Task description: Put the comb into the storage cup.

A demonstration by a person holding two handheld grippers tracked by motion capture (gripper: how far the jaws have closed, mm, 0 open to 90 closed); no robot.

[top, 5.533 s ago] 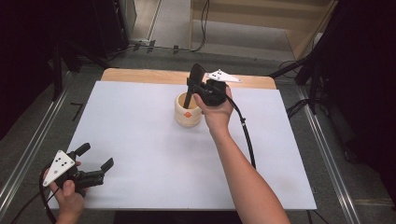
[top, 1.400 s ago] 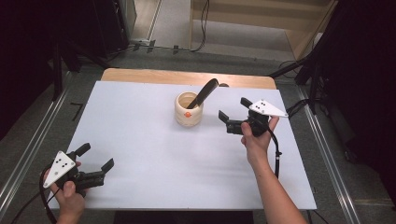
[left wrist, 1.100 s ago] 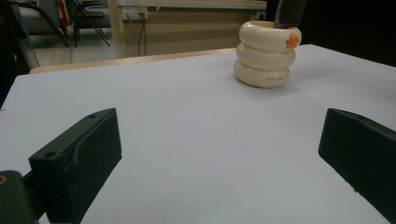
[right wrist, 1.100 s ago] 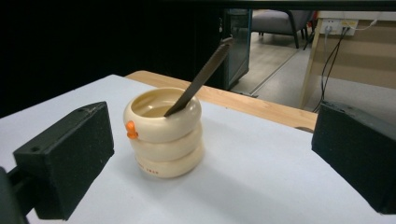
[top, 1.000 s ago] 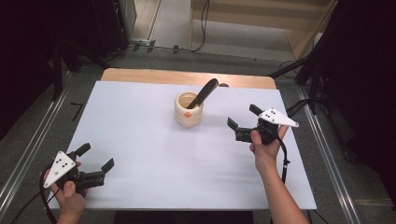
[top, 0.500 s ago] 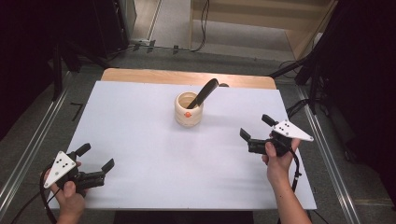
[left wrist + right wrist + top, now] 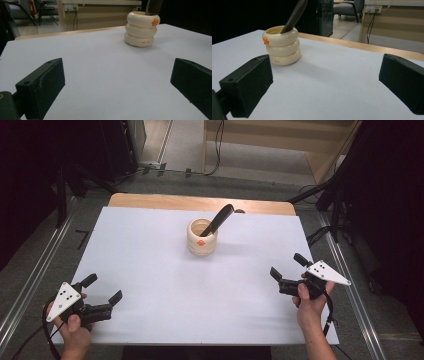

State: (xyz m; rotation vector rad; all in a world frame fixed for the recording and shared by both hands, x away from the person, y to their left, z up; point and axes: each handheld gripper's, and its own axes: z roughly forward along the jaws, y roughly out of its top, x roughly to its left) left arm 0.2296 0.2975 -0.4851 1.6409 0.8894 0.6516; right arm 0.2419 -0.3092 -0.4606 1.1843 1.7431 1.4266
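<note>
Withdrawn right gripper (image 7: 289, 271) sits well apart from cup (image 7: 202, 237).

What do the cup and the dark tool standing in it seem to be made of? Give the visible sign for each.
Cup: probably glazed ceramic, possibly smooth plastic; cream, three stacked rounded rings with a soft sheen and a small orange mark.
Tool: likely matt plastic or rubber; its dark handle is finely ribbed and shows no metallic glint. Its lower end is hidden inside the cup.

A cream ribbed ceramic cup (image 7: 202, 237) stands on the white-topped bench (image 7: 150, 265), toward its far middle, and a dark ridged handle (image 7: 220, 218) leans inside it, tilting right. The left tool (image 7: 103, 296) sits at the near left corner, the right tool (image 7: 289, 270) near the right edge, both well apart from the cup.
</note>
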